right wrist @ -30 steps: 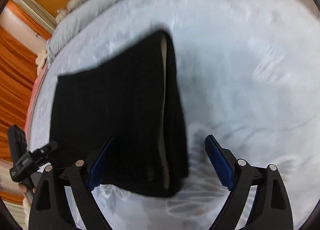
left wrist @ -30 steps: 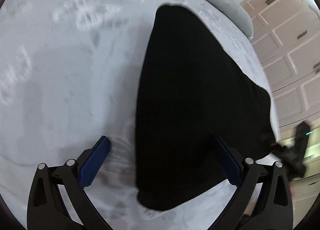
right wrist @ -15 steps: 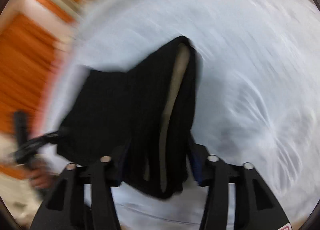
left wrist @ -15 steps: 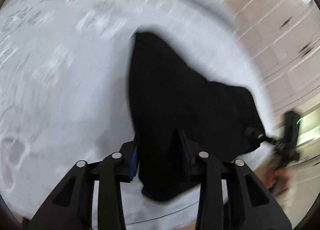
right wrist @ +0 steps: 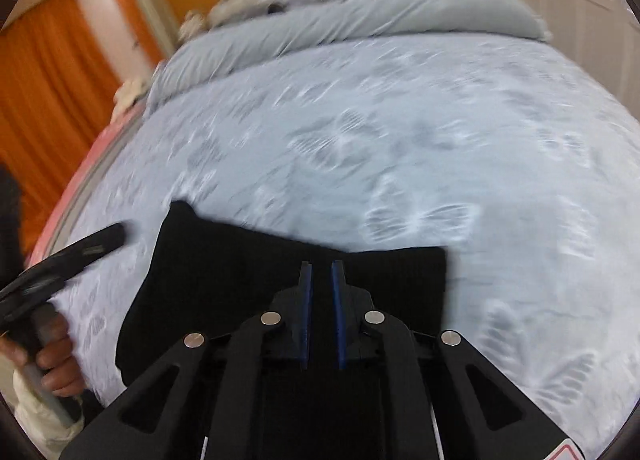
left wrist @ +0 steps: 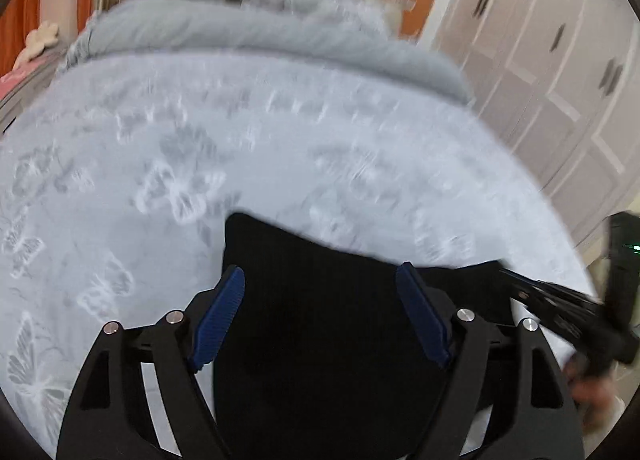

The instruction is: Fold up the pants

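Observation:
The black pants (left wrist: 320,324) lie on a pale butterfly-print bed sheet (left wrist: 160,163) near the bed's front edge. My left gripper (left wrist: 320,272) hangs over their left part, its jaws opening. The blue pads (left wrist: 224,312) stand wide apart with cloth under them and do not press it. In the right wrist view the pants (right wrist: 224,272) spread left and right of my right gripper (right wrist: 321,266). Its jaws are closing to a narrow gap filled with black cloth. The left gripper (right wrist: 92,248) shows at the pants' left edge, and the right gripper (left wrist: 552,300) at their right corner.
A rolled grey duvet (left wrist: 260,31) lies across the head of the bed, with a padded headboard and orange wall behind. White wardrobe doors (left wrist: 560,79) stand to the right, and orange curtains (right wrist: 48,99) hang to the left. A hand (right wrist: 56,364) holds the left gripper's handle.
Both views have risen and tilted up toward the headboard. The left jaws, pinched on the pants half a second ago, now stand wide. The right jaws have closed in, and the pants look shorter.

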The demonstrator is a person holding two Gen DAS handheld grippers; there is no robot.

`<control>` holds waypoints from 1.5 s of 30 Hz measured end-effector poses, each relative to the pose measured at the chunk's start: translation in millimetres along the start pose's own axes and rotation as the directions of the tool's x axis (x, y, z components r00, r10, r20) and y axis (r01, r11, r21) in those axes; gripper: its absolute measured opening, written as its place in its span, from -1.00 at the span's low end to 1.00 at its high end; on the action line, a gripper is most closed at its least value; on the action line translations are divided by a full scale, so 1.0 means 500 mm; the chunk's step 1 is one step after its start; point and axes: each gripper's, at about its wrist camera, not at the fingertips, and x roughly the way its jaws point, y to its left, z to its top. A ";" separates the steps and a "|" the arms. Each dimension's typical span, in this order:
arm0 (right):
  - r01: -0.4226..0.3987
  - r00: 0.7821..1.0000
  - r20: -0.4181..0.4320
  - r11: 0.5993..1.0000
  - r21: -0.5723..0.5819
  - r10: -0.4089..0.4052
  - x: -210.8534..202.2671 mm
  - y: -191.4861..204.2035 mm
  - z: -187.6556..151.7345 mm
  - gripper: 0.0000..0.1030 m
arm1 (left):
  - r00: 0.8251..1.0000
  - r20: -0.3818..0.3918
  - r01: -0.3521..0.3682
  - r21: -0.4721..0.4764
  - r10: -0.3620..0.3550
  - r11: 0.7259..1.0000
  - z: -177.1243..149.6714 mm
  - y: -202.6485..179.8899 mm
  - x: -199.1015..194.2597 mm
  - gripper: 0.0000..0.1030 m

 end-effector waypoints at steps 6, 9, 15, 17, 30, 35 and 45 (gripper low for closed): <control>0.045 0.998 -0.043 0.995 0.089 -0.041 0.057 -0.056 0.021 -1.00 | 0.983 -0.176 -0.100 -0.221 0.061 0.970 -0.029 0.132 0.145 0.59; 0.122 0.990 0.060 0.990 0.066 -0.126 -0.037 -0.050 0.023 -0.15 | 0.990 -0.127 -0.086 -0.263 0.054 0.961 -0.032 0.143 0.091 0.52; -0.008 0.998 0.069 0.992 0.124 0.000 -0.170 -0.103 -0.077 0.48 | 0.997 -0.004 -0.076 -0.145 0.076 0.987 -0.088 0.147 -0.088 0.81; -0.054 0.994 0.098 0.997 0.064 0.047 -0.200 -0.086 -0.128 0.44 | 0.998 -0.032 -0.066 -0.137 0.062 0.988 -0.120 0.162 -0.108 0.81; -0.030 0.999 0.002 0.742 -0.670 0.041 -0.001 0.394 -0.219 -0.36 | 0.944 -0.024 -0.330 -0.136 0.330 0.934 -0.172 0.257 -0.171 0.81; -0.023 1.000 -0.019 0.700 -0.713 0.013 0.065 0.431 -0.218 -0.37 | 0.942 -0.020 -0.335 -0.113 0.335 0.936 -0.175 0.267 -0.175 0.81; -0.153 0.988 -0.128 0.697 -0.701 0.088 0.040 0.420 -0.254 -0.91 | 0.946 -0.021 -0.323 -0.146 0.323 0.935 -0.192 0.300 -0.198 0.85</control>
